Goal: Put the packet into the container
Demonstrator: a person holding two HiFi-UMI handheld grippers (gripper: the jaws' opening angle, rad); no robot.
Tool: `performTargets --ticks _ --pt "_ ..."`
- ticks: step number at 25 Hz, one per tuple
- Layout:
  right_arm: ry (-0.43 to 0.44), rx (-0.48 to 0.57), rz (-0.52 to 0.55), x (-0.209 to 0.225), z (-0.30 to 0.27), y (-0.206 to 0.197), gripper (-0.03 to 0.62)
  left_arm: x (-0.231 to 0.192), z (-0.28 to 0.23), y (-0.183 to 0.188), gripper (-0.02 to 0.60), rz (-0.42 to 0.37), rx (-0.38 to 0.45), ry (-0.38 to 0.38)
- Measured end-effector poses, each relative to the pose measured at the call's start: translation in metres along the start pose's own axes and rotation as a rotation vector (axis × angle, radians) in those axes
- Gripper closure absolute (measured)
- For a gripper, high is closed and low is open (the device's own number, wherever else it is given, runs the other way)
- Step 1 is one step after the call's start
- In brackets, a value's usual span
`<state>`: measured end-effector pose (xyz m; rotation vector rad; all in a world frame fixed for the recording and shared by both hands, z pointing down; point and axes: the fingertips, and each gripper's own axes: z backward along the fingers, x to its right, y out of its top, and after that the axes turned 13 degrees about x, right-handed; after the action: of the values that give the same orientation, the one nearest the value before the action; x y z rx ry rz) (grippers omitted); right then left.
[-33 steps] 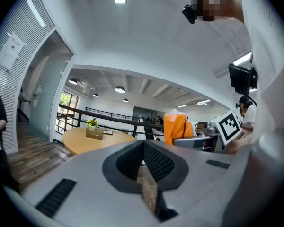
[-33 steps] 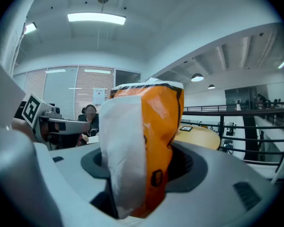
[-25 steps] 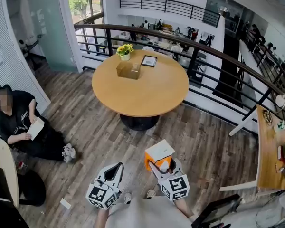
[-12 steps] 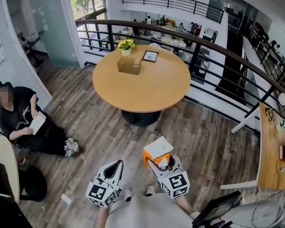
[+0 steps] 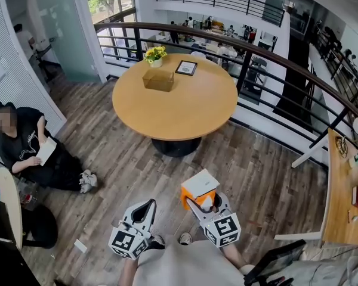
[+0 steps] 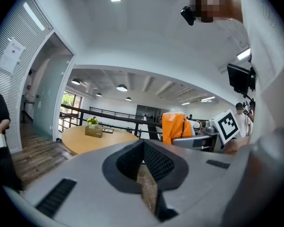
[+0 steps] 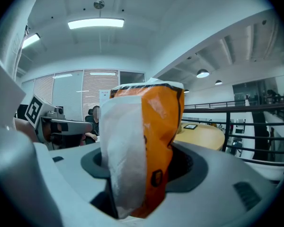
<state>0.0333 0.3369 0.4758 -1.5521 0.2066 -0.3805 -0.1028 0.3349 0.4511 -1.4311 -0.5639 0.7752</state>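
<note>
Right gripper: fingers clamped on the orange-and-white packet, over open floor well short of the round surface. Left gripper: fingers together, empty. I see the container at the surface's far edge.

Open-plan office, upper mezzanine level

A round wooden meeting table stands mid-frame on plank flooring beside a curved black railing. Beyond it, at the top of the frame, people sit at rows of desks. Slatted blinds line the left edge, and strip lights run along the ceiling.
</note>
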Motion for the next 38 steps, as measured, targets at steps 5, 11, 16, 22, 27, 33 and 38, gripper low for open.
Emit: performTargets --ticks 5,11,16,22,27,33,38 --pt "0.005 -0.004 -0.009 0.016 0.001 -0.004 0.299 0.006 -0.008 -0.009 0.577 0.005 -0.016 0.016" --pt "-0.007 -0.011 -0.024 0.028 -0.016 -0.007 0.299 -0.010 -0.024 -0.012 0.577 0.014 -0.028 0.016" --pt "-0.037 -0.016 -0.018 0.043 -0.043 -0.008 0.299 -0.035 -0.053 -0.019 0.577 0.031 -0.030 -0.015" --pt "-0.087 -0.007 0.005 0.061 -0.091 0.006 0.299 -0.077 -0.098 -0.009 0.577 0.036 -0.014 -0.077" --pt "-0.114 0.000 0.027 0.067 -0.141 0.019 0.299 -0.123 -0.125 0.007 0.577 0.042 0.007 -0.106" --pt "-0.136 -0.006 0.034 0.063 -0.183 0.019 0.299 -0.168 -0.139 0.011 0.577 0.051 0.005 -0.115" --pt "-0.132 -0.033 0.017 0.065 -0.205 0.008 0.299 -0.190 -0.148 0.003 0.577 0.068 -0.015 -0.111"
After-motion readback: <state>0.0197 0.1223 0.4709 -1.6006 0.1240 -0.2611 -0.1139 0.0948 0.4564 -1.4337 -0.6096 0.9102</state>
